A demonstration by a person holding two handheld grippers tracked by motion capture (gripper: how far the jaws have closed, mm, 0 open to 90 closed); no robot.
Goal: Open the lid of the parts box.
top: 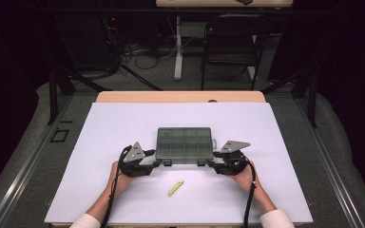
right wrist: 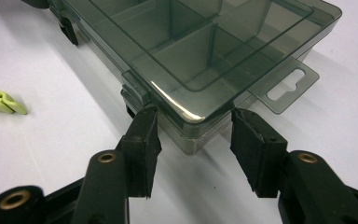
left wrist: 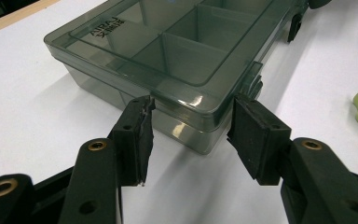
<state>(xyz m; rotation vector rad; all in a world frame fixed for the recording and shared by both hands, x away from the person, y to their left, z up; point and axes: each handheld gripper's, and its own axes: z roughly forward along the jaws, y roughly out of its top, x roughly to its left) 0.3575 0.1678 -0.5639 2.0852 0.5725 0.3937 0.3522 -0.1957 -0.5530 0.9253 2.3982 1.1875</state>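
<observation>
A smoky clear plastic box, lid shut, is set at the middle of the white table. Its near-left corner is pinched by the left gripper from seven o'clock, and its near-right corner by the right gripper from five o'clock. A green clip is seen at six o'clock, apart from the box.

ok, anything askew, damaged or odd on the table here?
Nothing damaged or spilled. The smoky translucent plastic compartment box sits square and closed, a gripper at each near corner. The only stray is a small lime-green plastic clip lying loose on the white tabletop.
</observation>
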